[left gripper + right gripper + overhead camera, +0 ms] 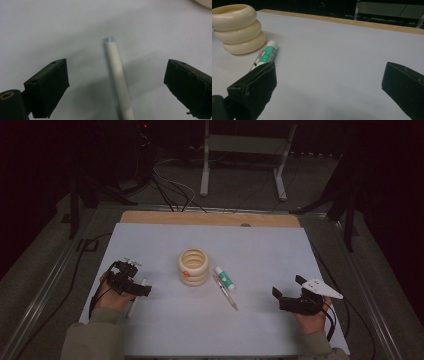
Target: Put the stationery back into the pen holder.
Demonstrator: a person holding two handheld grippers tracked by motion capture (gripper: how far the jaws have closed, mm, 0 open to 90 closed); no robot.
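Observation:
A white pen (pixel 117 75) lies on the white sheet (pixel 270 255) between the wide-apart jaws of my left gripper (pixel 116 68); neither pad touches it. From above, that left gripper (pixel 142 289) sits at the sheet's left side over the white pen (pixel 133 306). My right gripper (pixel 277 295) rests open at the right, nothing between its jaws (pixel 330 68). At the centre stands a cream ringed holder (pixel 194 266) (pixel 238 28). Beside it lie a green-and-white tube (pixel 224 277) (pixel 269 53) and a clear pen (pixel 226 292).
The sheet covers a wooden table whose far edge (pixel 210 218) shows bare. Behind it are a dark floor, loose cables (pixel 170 185) and a white stand's legs (pixel 240 165). Metal rails run along both sides of the table.

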